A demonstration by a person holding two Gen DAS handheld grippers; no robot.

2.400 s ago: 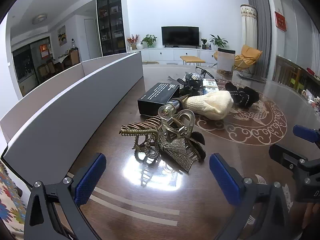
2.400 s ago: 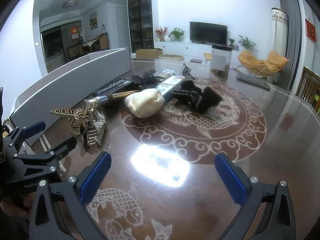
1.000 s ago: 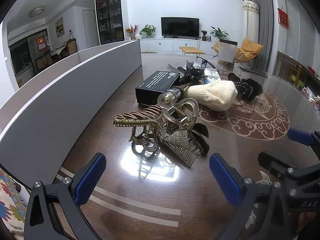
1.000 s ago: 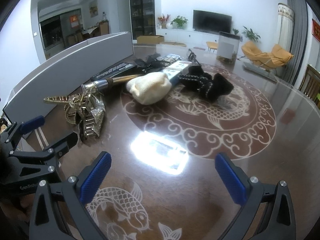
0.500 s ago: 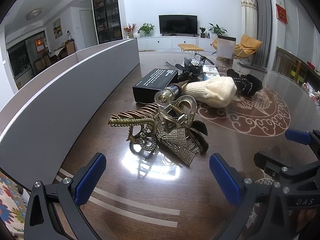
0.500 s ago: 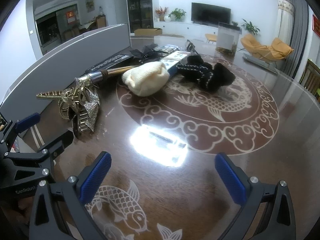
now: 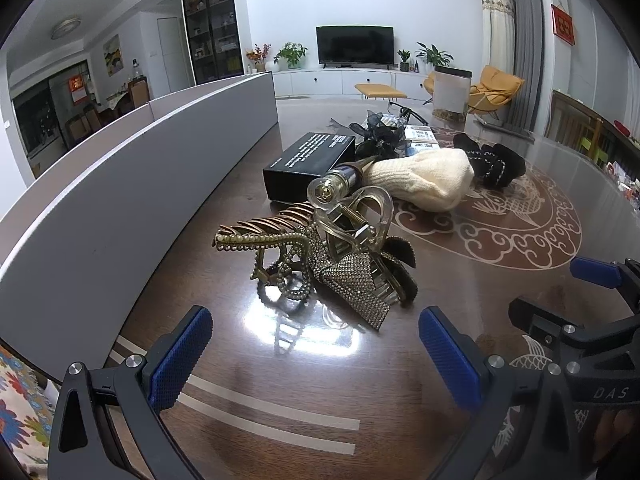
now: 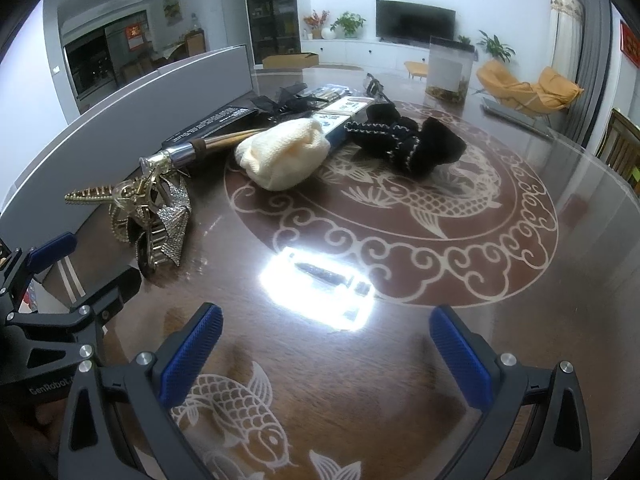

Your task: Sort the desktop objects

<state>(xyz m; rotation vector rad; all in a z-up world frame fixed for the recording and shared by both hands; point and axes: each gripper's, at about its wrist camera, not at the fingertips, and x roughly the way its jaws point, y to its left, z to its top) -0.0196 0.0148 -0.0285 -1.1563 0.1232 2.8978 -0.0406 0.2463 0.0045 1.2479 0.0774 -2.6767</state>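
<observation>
**Desktop objects ahead of the two grippers**

Just ahead of the left gripper [image 7: 316, 344], a heap of hair clips [image 7: 316, 256]: gold beaded, rhinestone, clear and black, interlocked. Beyond them, a metal-capped brush handle [image 7: 340, 184] lying flat, a cream knitted hat [image 7: 420, 184], a black box [image 7: 310, 160], black gloves [image 7: 492, 162] and a black mesh bow [image 7: 380, 136]. From the right gripper [image 8: 324, 356], all lie ahead and left.
</observation>
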